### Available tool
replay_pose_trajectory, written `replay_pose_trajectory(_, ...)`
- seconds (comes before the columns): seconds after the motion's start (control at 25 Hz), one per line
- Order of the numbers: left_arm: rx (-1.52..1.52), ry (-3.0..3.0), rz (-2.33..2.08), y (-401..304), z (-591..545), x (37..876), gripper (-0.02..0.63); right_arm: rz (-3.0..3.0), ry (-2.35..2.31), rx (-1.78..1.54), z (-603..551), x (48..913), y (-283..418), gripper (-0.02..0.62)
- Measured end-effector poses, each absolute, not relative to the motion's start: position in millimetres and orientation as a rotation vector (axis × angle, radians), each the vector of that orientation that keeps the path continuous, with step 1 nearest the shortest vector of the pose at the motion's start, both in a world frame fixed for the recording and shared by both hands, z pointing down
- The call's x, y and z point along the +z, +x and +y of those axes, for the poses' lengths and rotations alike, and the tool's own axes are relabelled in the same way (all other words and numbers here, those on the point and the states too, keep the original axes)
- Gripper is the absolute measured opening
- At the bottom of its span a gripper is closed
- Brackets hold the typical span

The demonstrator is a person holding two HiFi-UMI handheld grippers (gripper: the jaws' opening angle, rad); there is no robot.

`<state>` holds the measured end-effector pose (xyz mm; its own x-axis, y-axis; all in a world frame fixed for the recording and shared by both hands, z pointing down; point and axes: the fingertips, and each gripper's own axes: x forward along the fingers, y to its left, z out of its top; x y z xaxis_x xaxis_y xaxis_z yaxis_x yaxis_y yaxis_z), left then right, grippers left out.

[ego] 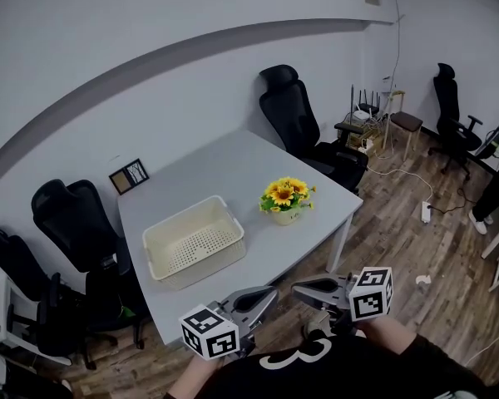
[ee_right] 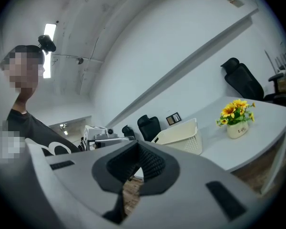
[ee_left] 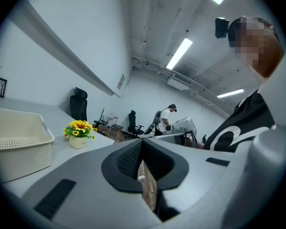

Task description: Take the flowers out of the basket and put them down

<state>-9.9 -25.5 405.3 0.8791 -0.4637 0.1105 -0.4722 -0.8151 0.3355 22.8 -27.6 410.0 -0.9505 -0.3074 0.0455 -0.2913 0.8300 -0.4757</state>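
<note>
left jaws: closed tight, pads meeting at the tips, nothing between them
right jaws: pressed together as well, nothing held
left gripper (ego: pixel 271 293) (ee_left: pixel 141 140): held low in front of the body, off the table's near edge, tips toward the right gripper
right gripper (ego: pixel 297 288) (ee_right: pixel 135 142): just beside the left one, tips nearly meeting it, also off the table edge
marker cubes: one on each gripper, close to the wearer's dark shirt (ego: pixel 333 368)
flowers (ego: pixel 286 194) (ee_left: pixel 79 127) (ee_right: pixel 236 109): yellow with green leaves, upright in a small pale pot (ego: pixel 284 217), standing on the table, outside the basket, well apart from both grippers
basket (ego: pixel 200 268) (ee_left: pixel 19 151) (ee_right: pixel 181 140): cream plastic with perforated walls and bottom, on the table, to the left of the flowers in the head view, near them but not touching
table (ego: pixel 224 165): grey rectangular top, white legs
frame (ego: pixel 129 175): small dark picture frame at the table's far left corner, by the wall
chairs (ego: pixel 295 110): black office chairs at the far side and left end of the table
floor (ego: pixel 407 248): wood planks, with cables and a power strip to the right of the table
background person (ee_left: pixel 168 119): standing far off in a white top, seen in the left gripper view
</note>
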Motion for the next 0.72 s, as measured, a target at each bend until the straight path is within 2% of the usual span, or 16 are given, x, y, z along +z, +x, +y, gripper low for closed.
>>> replay_pose_trajectory(0.72, -0.004, 2.638, -0.627, -11, -3, 412, 0.012, 2.966, -0.486, -0.787, -1, 421, 17, 0.006)
